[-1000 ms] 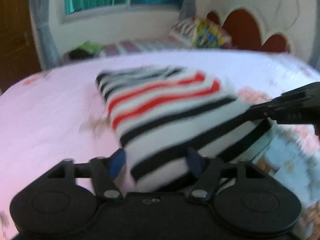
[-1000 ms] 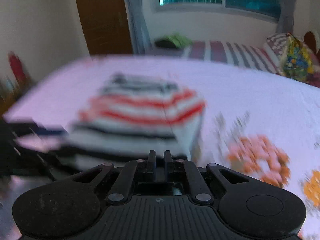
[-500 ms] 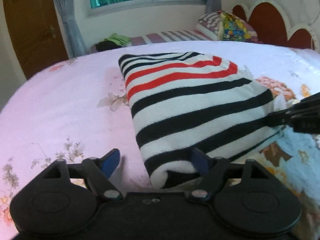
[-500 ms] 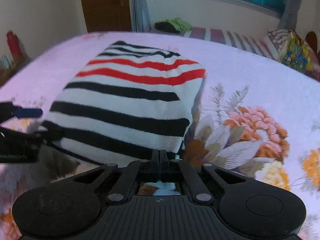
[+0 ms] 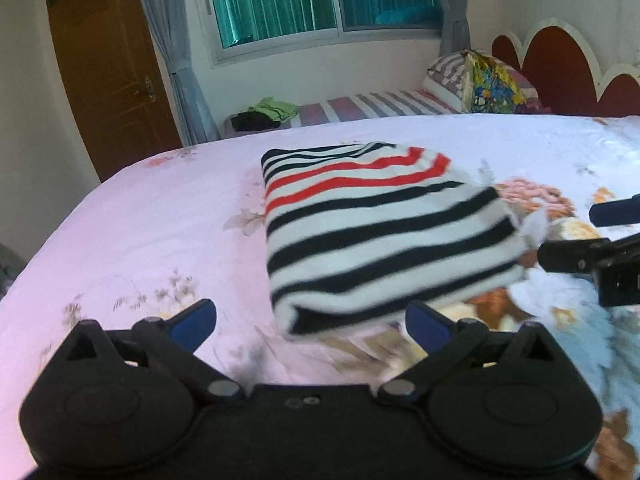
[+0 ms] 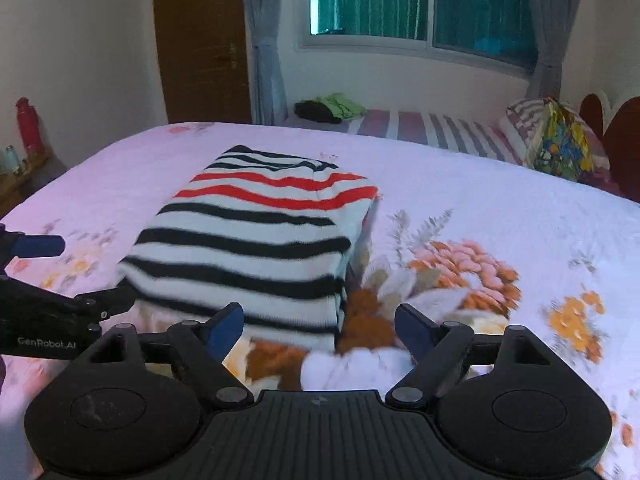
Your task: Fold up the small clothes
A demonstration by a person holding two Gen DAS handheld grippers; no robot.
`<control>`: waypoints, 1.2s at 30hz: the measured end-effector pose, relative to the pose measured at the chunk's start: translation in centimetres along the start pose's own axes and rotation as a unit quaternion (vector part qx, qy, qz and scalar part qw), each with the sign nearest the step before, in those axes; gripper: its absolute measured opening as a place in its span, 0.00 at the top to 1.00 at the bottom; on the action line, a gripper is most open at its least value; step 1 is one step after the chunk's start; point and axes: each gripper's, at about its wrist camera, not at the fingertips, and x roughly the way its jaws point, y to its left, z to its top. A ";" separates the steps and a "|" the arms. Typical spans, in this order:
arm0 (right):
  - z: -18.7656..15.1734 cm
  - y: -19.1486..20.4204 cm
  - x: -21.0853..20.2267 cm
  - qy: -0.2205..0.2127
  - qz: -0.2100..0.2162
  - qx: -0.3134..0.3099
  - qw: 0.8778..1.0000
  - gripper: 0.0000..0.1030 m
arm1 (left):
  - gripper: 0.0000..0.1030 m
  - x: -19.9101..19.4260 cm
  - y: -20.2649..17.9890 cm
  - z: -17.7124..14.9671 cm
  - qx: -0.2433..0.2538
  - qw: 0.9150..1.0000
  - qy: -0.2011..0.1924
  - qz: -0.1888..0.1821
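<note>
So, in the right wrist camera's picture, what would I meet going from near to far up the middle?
Right gripper, jaws open → folded striped top → pink floral bedsheet → second bed with a striped sheet → window.

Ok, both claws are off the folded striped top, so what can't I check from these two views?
- Folded black, white and red striped knit top: underside and inner layers hidden by its own fold; near edge blurred, left wrist view.
- Right claw: cut off by the frame edge, left wrist view.
- Green and black clothes: too small to identify.

Black gripper (image 5: 312,320), blue pads (image 5: 192,318), silver screws.
</note>
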 end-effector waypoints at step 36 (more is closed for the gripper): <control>-5.6 1.5 -29.0 -0.098 -0.006 0.056 0.994 0.06 | 0.01 -26.9 -3.7 -4.2 -0.072 0.992 -0.106 -0.020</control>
